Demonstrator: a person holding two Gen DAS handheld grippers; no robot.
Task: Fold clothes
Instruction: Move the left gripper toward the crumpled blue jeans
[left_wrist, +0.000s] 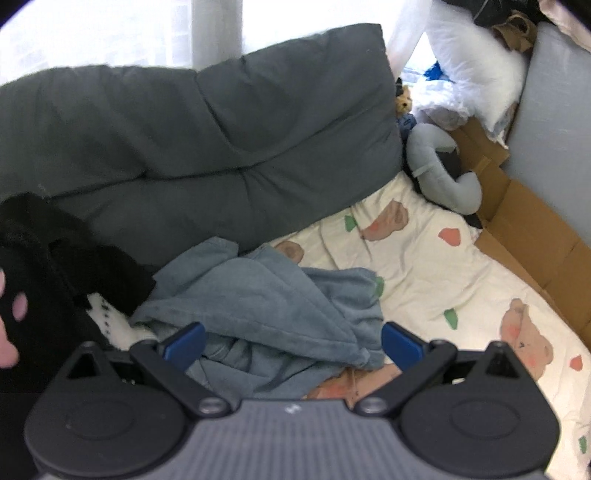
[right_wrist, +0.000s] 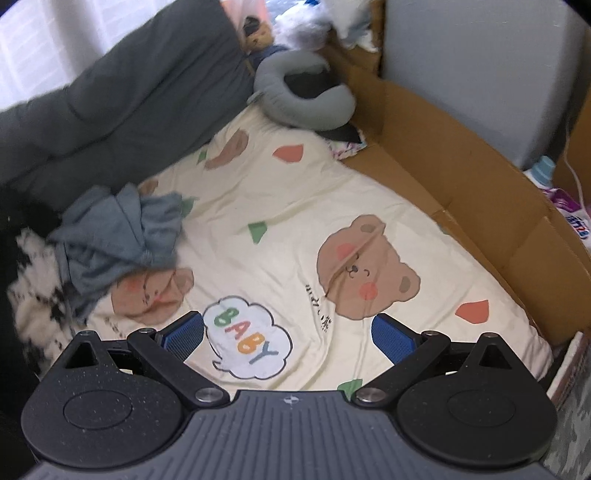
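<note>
A crumpled blue-grey garment (left_wrist: 266, 306) lies in a heap on the cream bear-print bedsheet (left_wrist: 436, 266). My left gripper (left_wrist: 291, 345) hovers open right over its near edge, blue pads spread to either side of the cloth and not closed on it. In the right wrist view the same blue-grey garment (right_wrist: 118, 236) sits at the left of the cream bedsheet (right_wrist: 314, 206). My right gripper (right_wrist: 288, 334) is open above the "BABY" print, well to the right of the garment, with nothing between its fingers.
A dark grey duvet (left_wrist: 207, 147) is bunched along the back. Black clothing (left_wrist: 55, 258) and a black-and-white patterned cloth (right_wrist: 33, 291) lie left of the garment. A grey neck pillow (right_wrist: 306, 92) sits at the far corner. Cardboard (right_wrist: 461, 177) walls the right side; a hand (left_wrist: 9, 325) shows at the left edge.
</note>
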